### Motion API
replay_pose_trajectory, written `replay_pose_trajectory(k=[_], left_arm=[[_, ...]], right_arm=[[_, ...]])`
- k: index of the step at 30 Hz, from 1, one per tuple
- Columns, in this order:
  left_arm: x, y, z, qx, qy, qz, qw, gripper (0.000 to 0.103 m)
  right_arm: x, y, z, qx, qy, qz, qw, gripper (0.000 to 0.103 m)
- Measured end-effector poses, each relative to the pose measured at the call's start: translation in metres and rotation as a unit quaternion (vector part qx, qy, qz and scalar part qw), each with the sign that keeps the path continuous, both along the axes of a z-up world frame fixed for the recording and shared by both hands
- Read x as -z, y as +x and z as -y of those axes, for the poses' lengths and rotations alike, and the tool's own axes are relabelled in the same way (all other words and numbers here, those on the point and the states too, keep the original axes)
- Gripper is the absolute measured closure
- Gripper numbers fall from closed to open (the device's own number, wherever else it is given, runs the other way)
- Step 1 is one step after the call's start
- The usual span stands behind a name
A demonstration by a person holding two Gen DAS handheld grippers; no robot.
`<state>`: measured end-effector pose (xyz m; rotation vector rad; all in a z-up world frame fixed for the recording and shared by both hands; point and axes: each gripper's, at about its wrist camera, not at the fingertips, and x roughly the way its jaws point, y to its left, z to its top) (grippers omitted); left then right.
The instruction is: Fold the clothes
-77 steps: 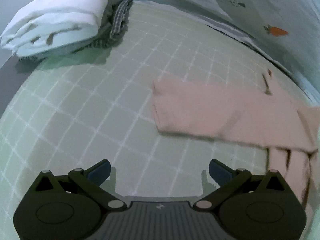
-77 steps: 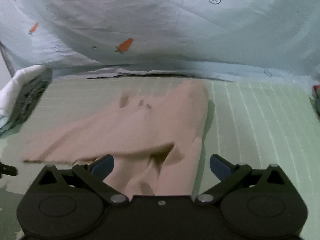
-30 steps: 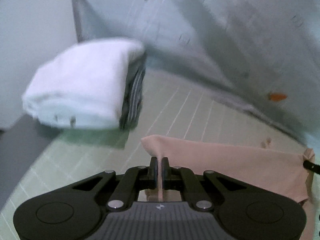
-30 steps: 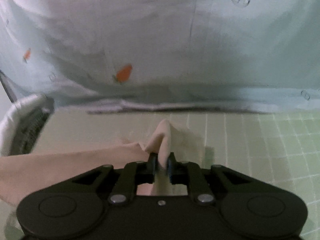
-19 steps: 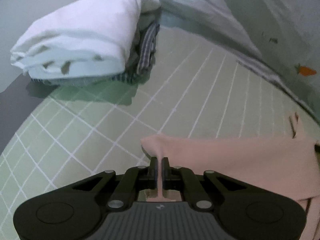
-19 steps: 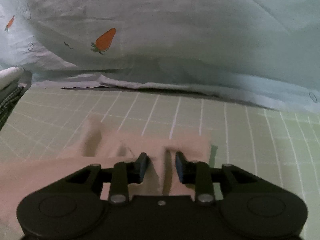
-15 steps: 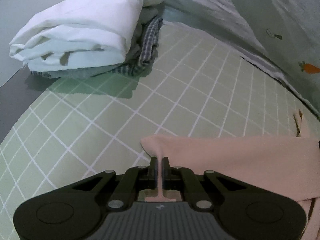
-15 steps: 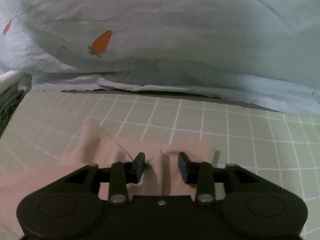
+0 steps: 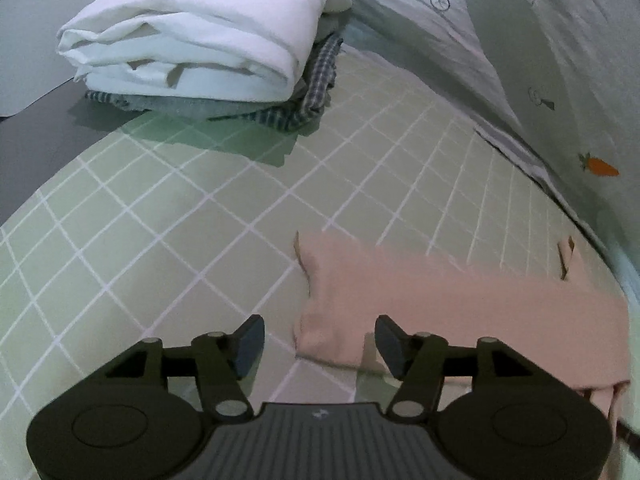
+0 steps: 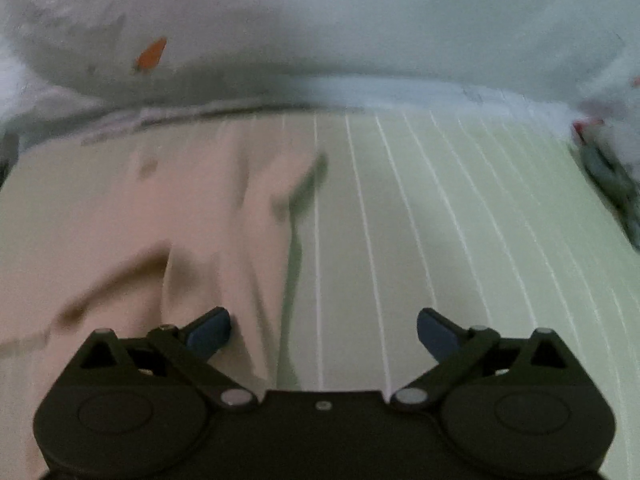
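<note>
Pink garment [image 9: 460, 312] on green checked mat [image 9: 180, 220]

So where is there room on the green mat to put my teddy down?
Bare mat lies between the white pile and the pink cloth. More shows right of the cloth toward the bedsheet. It's crowded at the pile's corner and under the cloth.

No legible text, perhaps owing to blur.

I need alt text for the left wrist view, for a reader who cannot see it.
The open left gripper hovers over the edge of a flat pink garment on a green grid-patterned mat. A stack of folded clothes, white on top, sits at the far left.
</note>
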<state>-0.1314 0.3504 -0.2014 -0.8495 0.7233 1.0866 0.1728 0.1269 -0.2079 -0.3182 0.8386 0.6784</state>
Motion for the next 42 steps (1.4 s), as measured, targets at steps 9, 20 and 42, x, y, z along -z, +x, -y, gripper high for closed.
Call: replay_pose_trajectory(k=[9, 20, 42], left_arm=[[0.003, 0.002, -0.001, 0.028, 0.005, -0.009, 0.9996, 0.028], [-0.011, -0.007, 0.014, 0.062, 0.011, -0.014, 0.9979, 0.028], [-0.040, -0.056, 0.080, 0.127, 0.031, -0.006, 0.9914, 0.028]], right_arm=[[-0.008, -0.048, 0.032, 0.019, -0.017, 0.021, 0.999, 0.001], [-0.017, -0.117, 0.019, -0.057, -0.023, 0.052, 0.997, 0.062], [-0.028, -0.161, 0.028, -0.076, 0.042, 0.010, 0.996, 0.101]])
